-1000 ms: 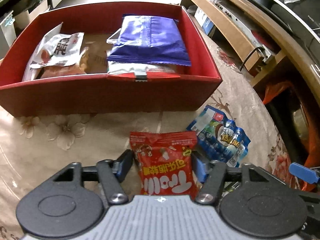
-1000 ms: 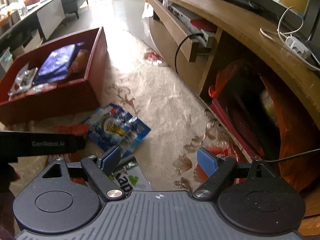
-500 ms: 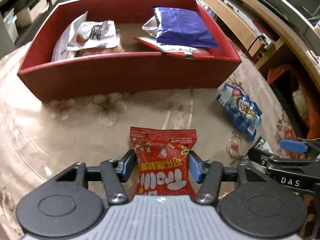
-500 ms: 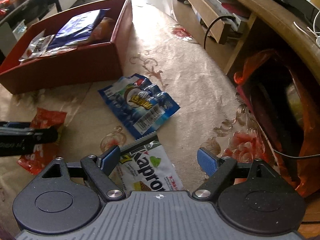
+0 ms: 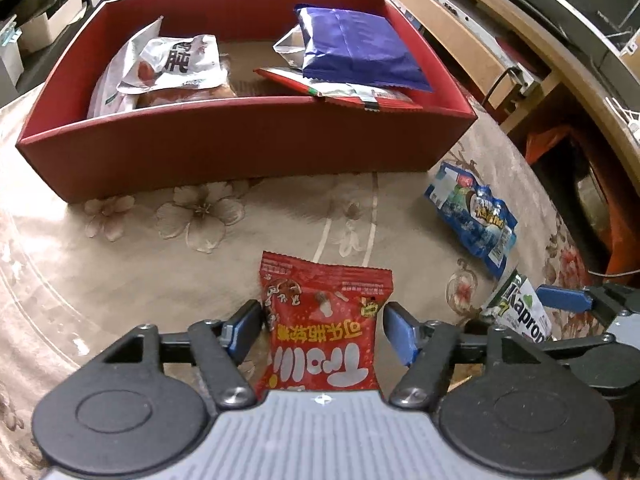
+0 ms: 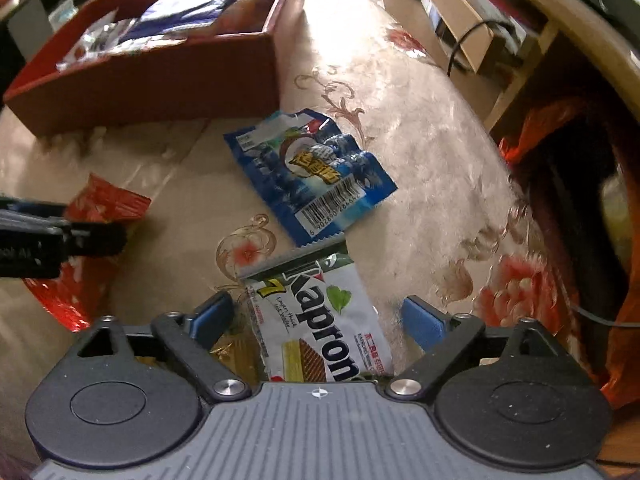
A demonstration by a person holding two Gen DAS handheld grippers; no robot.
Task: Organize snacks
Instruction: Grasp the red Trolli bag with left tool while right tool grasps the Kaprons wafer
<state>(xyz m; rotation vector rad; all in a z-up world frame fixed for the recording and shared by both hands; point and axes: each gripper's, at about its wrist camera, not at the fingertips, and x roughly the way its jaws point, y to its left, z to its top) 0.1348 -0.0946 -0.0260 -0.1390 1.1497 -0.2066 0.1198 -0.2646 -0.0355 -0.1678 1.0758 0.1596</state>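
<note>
A red snack packet (image 5: 320,300) lies flat on the floral tablecloth between the pads of my left gripper (image 5: 322,328). Its jaws are opening, with a thin gap on each side of the packet. My right gripper (image 6: 318,314) hangs over a white and green Kapron wafer packet (image 6: 320,336). Those jaws are opening too and stand wide apart, clear of the packet. A blue coconut-candy packet (image 6: 312,172) lies just beyond it. The red box (image 5: 248,140) behind holds a purple packet (image 5: 356,48), a silver one (image 5: 176,64) and a red-edged one (image 5: 348,94).
A gold wrapper (image 6: 228,348) peeks out under my right gripper's left finger. The table drops off at the right, where an orange bag (image 6: 560,140) and a wooden TV cabinet (image 5: 480,40) stand close. Bare cloth lies between the box and the packets.
My left gripper pulled back from the box with the red packet, then its pads parted off it. My right gripper swung over and sank until the Kapron packet sat between its fingers.
</note>
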